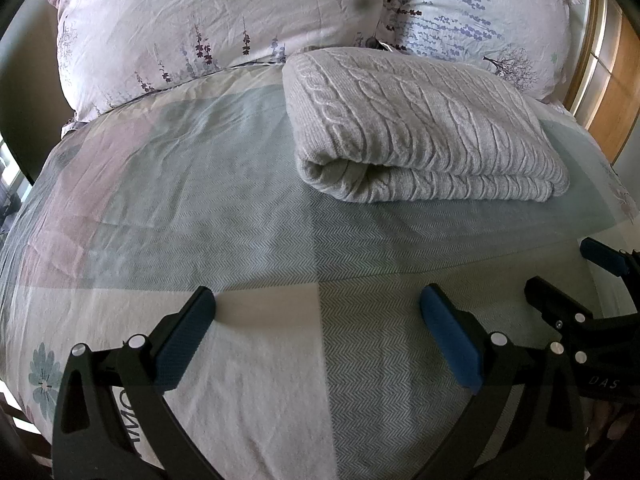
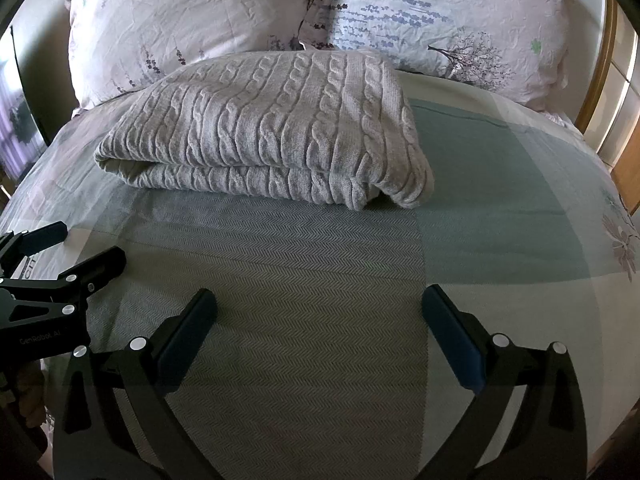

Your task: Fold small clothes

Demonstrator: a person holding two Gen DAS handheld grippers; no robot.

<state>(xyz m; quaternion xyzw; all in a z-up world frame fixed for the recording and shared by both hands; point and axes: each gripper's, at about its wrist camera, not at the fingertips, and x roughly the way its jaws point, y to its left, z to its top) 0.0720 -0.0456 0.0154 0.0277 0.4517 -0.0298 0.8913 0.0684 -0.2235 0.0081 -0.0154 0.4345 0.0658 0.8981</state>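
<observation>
The folded cable-knit sweater (image 1: 416, 128) lies on the patchwork bedspread (image 1: 240, 220), just in front of the two floral pillows (image 1: 200, 32). From the left gripper (image 1: 316, 300) it sits at 1 o'clock; from the right gripper (image 2: 318, 300) it sits at 11 o'clock. Its long axis runs 9 to 3 o'clock. Both grippers stand spread apart, holding nothing, well short of the sweater's near edge. Neither appears clearly nearer. The fold appears complete.

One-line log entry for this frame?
sweater: folded, on bed | left gripper: open, empty | right gripper: open, empty
</observation>
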